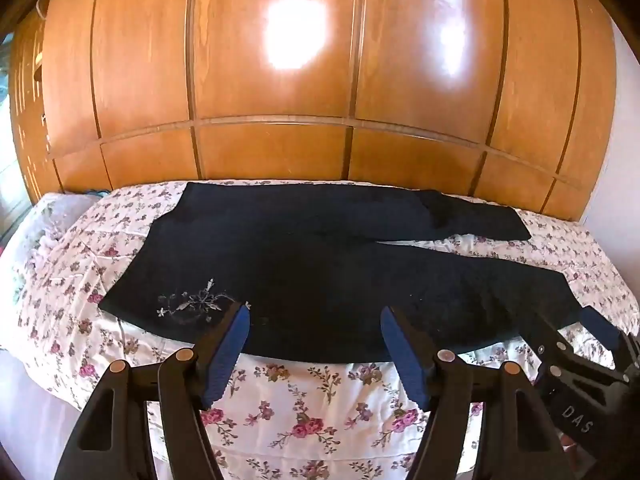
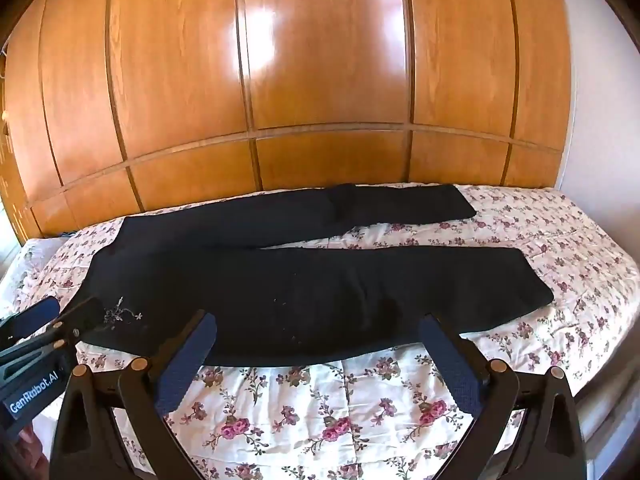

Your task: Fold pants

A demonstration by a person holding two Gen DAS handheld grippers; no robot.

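One pair of pants (image 1: 304, 264) (two legs), one bed (image 1: 312, 408), two tools.

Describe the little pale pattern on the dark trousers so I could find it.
Start at the flowered bedspread below the wooden wardrobe. Black pants lie across it. Near their waist end sits a pale embroidered sprig, the only marking on them.

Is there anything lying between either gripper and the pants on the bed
Nothing visible. The pants lie spread flat on the floral bedspread, and only bare bedspread lies between their near edge and the open left gripper. The open right gripper also faces that edge with nothing between.
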